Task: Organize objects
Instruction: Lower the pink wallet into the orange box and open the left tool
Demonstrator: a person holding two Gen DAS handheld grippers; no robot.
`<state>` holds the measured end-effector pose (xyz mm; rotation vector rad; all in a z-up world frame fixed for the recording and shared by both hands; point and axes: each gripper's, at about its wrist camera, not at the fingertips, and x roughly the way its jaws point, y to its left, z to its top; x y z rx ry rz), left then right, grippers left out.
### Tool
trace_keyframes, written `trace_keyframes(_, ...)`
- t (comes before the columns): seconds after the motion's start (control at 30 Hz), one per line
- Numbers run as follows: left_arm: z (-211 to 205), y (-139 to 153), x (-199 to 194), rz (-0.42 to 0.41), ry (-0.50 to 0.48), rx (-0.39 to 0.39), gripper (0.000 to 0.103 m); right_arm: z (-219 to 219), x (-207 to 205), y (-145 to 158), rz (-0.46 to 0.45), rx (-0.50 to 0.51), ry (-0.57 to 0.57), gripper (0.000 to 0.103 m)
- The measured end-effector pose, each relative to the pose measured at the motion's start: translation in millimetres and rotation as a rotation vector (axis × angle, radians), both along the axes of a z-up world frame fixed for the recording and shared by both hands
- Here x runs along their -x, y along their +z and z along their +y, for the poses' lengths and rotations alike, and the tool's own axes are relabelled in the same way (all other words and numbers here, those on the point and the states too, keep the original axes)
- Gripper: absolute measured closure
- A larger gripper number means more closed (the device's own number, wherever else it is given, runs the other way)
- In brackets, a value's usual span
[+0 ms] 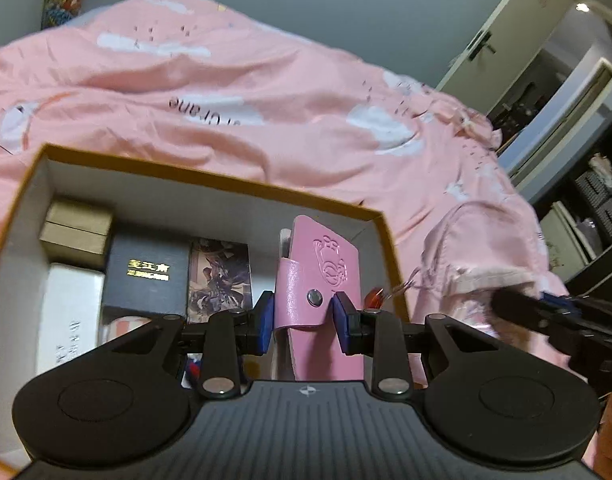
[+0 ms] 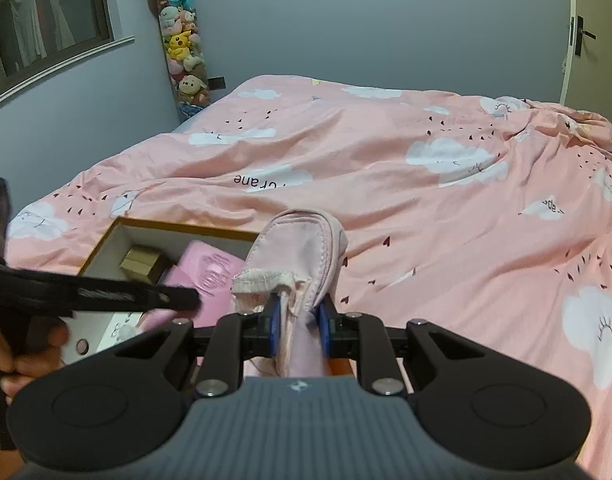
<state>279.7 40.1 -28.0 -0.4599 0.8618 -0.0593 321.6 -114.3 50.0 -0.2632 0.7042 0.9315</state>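
An open cardboard box [image 1: 209, 178] with an orange rim lies on the bed; it also shows in the right wrist view [image 2: 105, 240]. My left gripper [image 1: 303, 316] is shut on a pink leather case [image 1: 326, 264] with a snap button, held over the box's right side. My right gripper [image 2: 299, 318] is shut on a pale pink fabric pouch [image 2: 301, 248], held just right of the box. That pouch [image 1: 466, 252] and the right gripper [image 1: 546, 312] appear at the right of the left wrist view. The pink case [image 2: 209, 276] shows in the box area.
Inside the box are a tan small box [image 1: 75, 228], a black box with gold lettering [image 1: 147, 272], a picture card box [image 1: 219, 276] and a white box [image 1: 69, 312]. The pink cloud-print duvet [image 2: 426, 200] covers the bed. A plush-toy column [image 2: 181, 48] stands at the wall.
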Motion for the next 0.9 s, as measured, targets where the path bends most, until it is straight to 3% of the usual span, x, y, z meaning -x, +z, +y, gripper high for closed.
trace_keyframes(0.17,-3,-27,-28,0.057,0.004,-0.013,0.068,14,-13,-6,-0.025,0.019,-0.001,0.083)
trace_keyframes(0.67,-1,-82,-72,0.236,0.032,0.072,0.068,32,-31,-22,-0.015,0.068,0.025,0.083)
trace_keyframes(0.9,-11,-76,-74,0.245,-0.019,-0.029,0.062,34,-32,-24,-0.015,0.076,0.019,0.083)
